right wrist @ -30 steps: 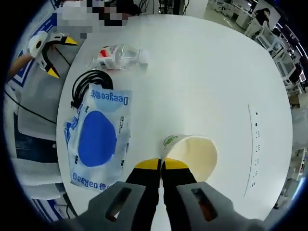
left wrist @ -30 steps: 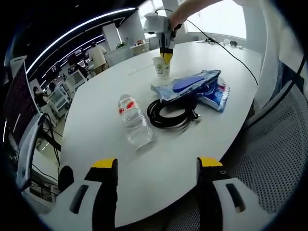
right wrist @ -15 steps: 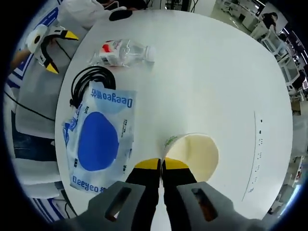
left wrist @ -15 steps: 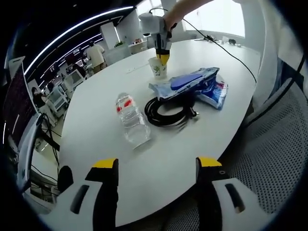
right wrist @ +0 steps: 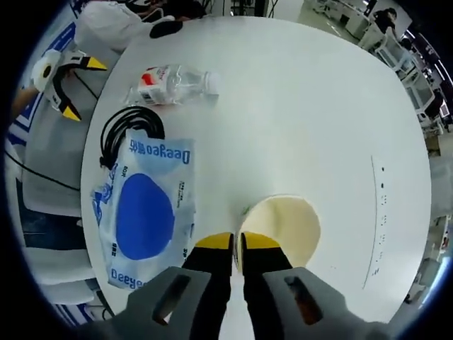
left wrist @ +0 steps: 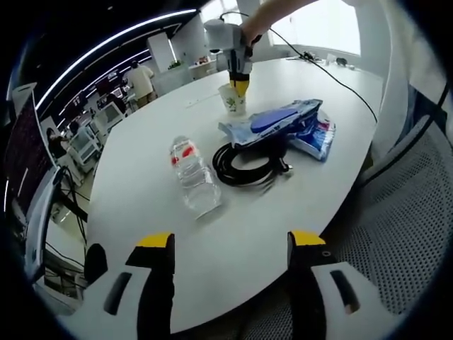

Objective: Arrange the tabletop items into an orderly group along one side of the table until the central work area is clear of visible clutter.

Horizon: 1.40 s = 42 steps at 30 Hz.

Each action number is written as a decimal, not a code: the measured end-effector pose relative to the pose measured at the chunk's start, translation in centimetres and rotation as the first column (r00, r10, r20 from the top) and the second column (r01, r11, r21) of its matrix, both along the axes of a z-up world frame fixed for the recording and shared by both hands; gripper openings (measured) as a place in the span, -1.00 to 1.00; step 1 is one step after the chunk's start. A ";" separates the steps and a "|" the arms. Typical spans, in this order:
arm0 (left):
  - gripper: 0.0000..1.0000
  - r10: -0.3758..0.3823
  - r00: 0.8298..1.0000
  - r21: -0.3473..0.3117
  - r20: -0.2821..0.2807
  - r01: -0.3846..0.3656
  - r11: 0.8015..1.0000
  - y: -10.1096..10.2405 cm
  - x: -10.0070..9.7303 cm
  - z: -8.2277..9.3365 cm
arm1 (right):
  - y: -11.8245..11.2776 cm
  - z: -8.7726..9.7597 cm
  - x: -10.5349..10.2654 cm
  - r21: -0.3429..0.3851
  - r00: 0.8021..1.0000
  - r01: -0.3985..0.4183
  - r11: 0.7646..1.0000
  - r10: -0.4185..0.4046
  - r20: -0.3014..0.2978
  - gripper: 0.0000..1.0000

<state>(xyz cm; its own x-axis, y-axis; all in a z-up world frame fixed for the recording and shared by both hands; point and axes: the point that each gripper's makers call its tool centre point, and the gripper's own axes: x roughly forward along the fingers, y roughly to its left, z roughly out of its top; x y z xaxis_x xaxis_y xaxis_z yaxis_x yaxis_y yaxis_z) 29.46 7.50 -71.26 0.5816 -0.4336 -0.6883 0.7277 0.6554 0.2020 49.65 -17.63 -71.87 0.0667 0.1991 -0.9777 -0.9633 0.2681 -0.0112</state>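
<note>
- On the white oval table [left wrist: 141,177], items cluster toward one edge, near the mesh chair [left wrist: 410,234] seen in the left gripper view.
- Left gripper [left wrist: 232,244]: held off the near table edge, yellow-tipped jaws wide apart, nothing between them. It also shows at the far left of the right gripper view [right wrist: 67,85], jaws apart there too.
- Right gripper [right wrist: 236,242]: yellow tips nearly together, clamped on the near rim of the paper cup [right wrist: 283,223]. In the left gripper view the same gripper [left wrist: 239,86] stands over the cup [left wrist: 234,100], a hand [left wrist: 256,25] gripping its body from above.
- Paper cup: upright on the table, open mouth facing the right gripper's camera, inside cream and bare; a small green print on the outer wall.
- Blue-and-white plastic pack [right wrist: 145,212]: lies flat just beside the cup, printed lettering along its edges. In the left gripper view [left wrist: 279,124] it lies between cup and table edge.
- Coiled black cable [left wrist: 248,164]: rests against the pack's end, touching or slightly under it; cannot tell which. Also in the right gripper view [right wrist: 126,131].
- Clear plastic bottle [left wrist: 192,177]: on its side, red label, just beside the cable coil and apart from it. In the right gripper view [right wrist: 173,83].
- A thin cord [left wrist: 333,71] runs across the far tabletop.
- Background: open office with desks and a standing person [left wrist: 144,81].
</note>
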 end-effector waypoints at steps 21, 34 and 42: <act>0.30 0.016 1.000 0.000 -0.021 -0.016 1.000 0.1 0.0 -0.3 | -0.9 5.2 -0.8 0.216 0.985 0.115 0.970 -0.140 0.103 -0.23; 0.30 0.002 0.998 0.018 -0.060 -0.001 1.000 -0.1 -0.5 -1.1 | -0.6 8.7 -4.2 0.410 0.958 0.231 0.882 -0.279 0.062 -0.06; 0.29 0.007 0.997 0.020 -0.082 -0.005 1.000 0.0 -0.7 -1.4 | -3.1 9.0 -6.4 0.454 0.928 0.313 0.834 -0.371 0.043 0.08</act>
